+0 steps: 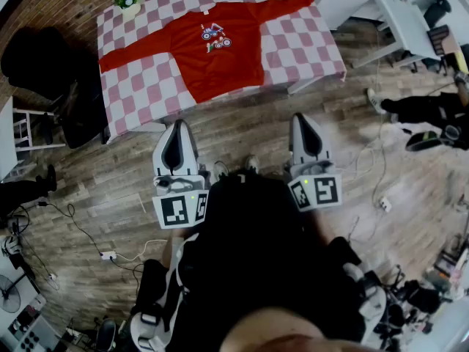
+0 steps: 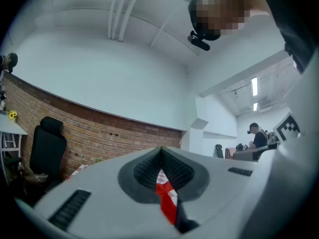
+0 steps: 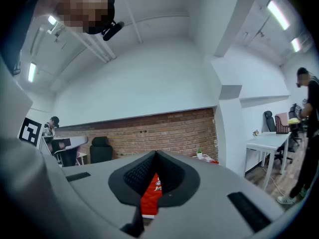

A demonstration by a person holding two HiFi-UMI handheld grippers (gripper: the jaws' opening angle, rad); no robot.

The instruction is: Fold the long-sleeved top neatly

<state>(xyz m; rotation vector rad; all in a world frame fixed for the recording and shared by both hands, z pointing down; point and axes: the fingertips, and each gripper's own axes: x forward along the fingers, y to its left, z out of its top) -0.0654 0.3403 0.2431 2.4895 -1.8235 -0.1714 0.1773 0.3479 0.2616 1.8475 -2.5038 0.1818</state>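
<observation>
Red long-sleeved top (image 1: pixel 216 53) lay flat on checked worktop (image 1: pixel 308 50): judged light, limp. Best pinched at cuffs or hem corners. Left gripper (image 1: pixel 178 127) and right gripper (image 1: pixel 304 119) were closed, empty.

This is looking like a shared office or lab workroom. A brick wall (image 3: pixel 164 128) is running ahead of the right hand-held gripper (image 3: pixel 155 156). A white desk (image 3: pixel 266 142) and an office chair (image 3: pixel 271 121) are standing to its right. Ceiling strip lights (image 3: pixel 279 14) are glowing above it, and cables (image 1: pixel 366 171) are trailing over the plank floor (image 1: pixel 242 138) beside it.
</observation>
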